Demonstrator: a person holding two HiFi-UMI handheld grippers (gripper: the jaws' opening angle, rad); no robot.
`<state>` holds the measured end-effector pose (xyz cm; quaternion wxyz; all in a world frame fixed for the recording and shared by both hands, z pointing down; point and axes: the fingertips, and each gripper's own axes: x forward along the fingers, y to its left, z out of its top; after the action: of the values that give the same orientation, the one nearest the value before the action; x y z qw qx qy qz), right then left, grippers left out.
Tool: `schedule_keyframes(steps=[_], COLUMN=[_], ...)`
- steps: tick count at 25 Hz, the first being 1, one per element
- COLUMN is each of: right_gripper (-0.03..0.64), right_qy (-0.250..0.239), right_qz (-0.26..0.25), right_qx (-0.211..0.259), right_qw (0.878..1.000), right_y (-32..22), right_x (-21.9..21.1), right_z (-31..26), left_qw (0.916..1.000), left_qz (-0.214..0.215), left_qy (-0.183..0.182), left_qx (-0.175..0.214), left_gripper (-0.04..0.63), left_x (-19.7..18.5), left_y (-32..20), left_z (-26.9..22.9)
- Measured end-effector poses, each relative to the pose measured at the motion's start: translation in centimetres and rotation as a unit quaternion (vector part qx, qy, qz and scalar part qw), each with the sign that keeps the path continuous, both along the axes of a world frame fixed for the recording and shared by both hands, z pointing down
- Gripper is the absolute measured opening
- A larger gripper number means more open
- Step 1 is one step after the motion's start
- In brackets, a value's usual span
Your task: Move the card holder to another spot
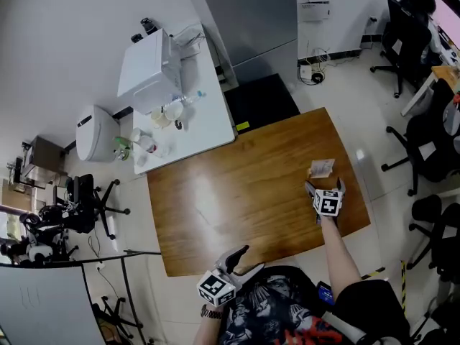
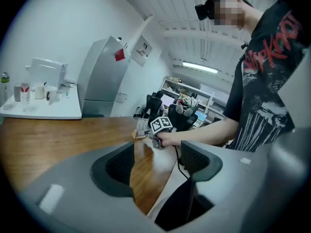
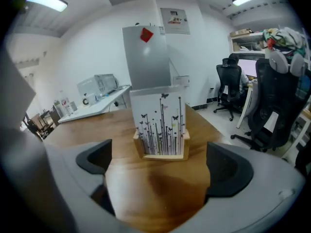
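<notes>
The card holder (image 1: pixel 321 168) is a small wooden base holding a white card printed with black stems and butterflies. It stands upright near the far right corner of the wooden table (image 1: pixel 237 200). In the right gripper view the card holder (image 3: pixel 162 127) is just ahead of my right gripper (image 3: pixel 158 166), whose jaws stand wide open and apart from it. In the head view my right gripper (image 1: pixel 325 187) points at the holder from the near side. My left gripper (image 1: pixel 244 259) hovers at the table's near edge, open and empty. The left gripper view shows the card holder (image 2: pixel 141 128) far off beyond my left gripper (image 2: pixel 155 161).
A white side table (image 1: pixel 208 131) with an appliance, cups and bottles adjoins the wooden table's far left corner. Behind it are a grey fridge (image 1: pixel 251 20) and a black floor mat (image 1: pixel 260 103). Office chairs (image 1: pixel 424 142) stand to the right.
</notes>
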<state>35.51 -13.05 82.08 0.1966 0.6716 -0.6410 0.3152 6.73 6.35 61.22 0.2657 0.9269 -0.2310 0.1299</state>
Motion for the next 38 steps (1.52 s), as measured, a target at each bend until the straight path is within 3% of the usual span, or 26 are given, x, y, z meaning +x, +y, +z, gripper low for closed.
schedule_keyframes(steps=[4,7,11,14,17,21,26,31,38], right_gripper=[0.580,0.559,0.548,0.548,0.546,0.546,0.545,0.545,0.544], right_qy=[0.025,0.046,0.025,0.017,0.025,0.020,-0.004,0.007,0.009], right_qz=[-0.009,-0.007,-0.037,-0.051,-0.048,-0.065,-0.065,-0.070,-0.070], right_qx=[-0.045,-0.061,-0.046,-0.009,0.023,0.024,0.063,0.088,0.099], right_qw=[0.999,0.997,0.998,0.999,0.998,0.997,0.996,0.994,0.993], right_y=[-4.0,-5.2,-4.3,-2.3,0.4,5.2,9.4,10.2,10.9], right_x=[0.9,1.5,-0.5,-1.7,-2.3,-4.3,-7.2,-9.2,-11.1], right_z=[2.9,4.2,4.2,1.1,-4.1,-10.5,-16.7,-20.1,-21.9], left_qw=[0.9988,0.9940,0.9688,0.9537,0.9526,0.9597,0.9686,0.9717,0.9715], left_qz=[-0.028,-0.091,-0.225,-0.280,-0.286,-0.267,-0.247,-0.232,-0.231], left_qy=[-0.039,-0.038,-0.050,-0.042,-0.032,-0.025,-0.008,-0.008,0.013], left_qx=[-0.012,-0.047,-0.091,-0.101,-0.099,-0.084,-0.023,0.043,0.051], left_gripper=[0.365,0.365,0.343,0.336,0.304,0.291,0.260,0.249,0.239], left_x=[-0.4,-2.6,-8.1,-10.3,-10.6,-9.8,-10.5,-11.4,-12.2], left_y=[0.9,0.3,-1.0,-1.9,-2.9,-4.0,-6.5,-9.3,-9.7], left_z=[0.3,0.9,3.4,3.7,3.7,3.5,1.0,-2.2,-3.0])
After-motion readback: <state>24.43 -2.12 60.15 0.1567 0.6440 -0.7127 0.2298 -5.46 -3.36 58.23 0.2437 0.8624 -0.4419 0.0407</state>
